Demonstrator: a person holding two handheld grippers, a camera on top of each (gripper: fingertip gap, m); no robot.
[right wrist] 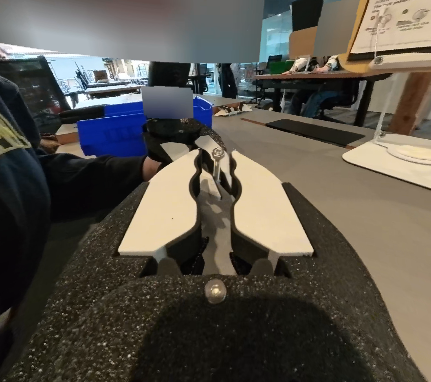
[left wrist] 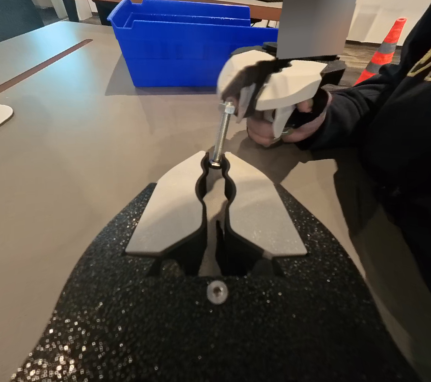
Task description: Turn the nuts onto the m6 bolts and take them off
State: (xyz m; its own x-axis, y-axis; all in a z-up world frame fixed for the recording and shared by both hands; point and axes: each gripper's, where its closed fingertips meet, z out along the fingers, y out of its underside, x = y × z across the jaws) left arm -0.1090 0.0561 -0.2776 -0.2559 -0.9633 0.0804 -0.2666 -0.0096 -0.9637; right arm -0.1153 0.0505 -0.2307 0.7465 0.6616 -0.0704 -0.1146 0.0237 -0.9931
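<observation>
My left gripper (left wrist: 215, 161) is shut on the head end of a silver M6 bolt (left wrist: 221, 133) and holds it upright above the grey table (left wrist: 81, 137). A silver nut (left wrist: 229, 109) sits near the bolt's top. My right gripper (left wrist: 233, 103) is blurred and reaches the nut from the right. In the right wrist view its fingers (right wrist: 245, 175) stand apart with the nut (right wrist: 218, 151) in the gap between the tips (right wrist: 215, 152), touching neither pad. The bolt's shaft (right wrist: 217, 170) runs down to the left gripper (right wrist: 184, 149) below.
A blue plastic bin (left wrist: 186, 56) stands behind the bolt and also shows in the right wrist view (right wrist: 112, 135). An orange cone (left wrist: 384, 51) is on the floor at right. A white stand base (right wrist: 384, 161) with an instruction sheet and a black mat (right wrist: 314, 130) lie at right. One gripper's finger ends stand about 5 cm off the other's.
</observation>
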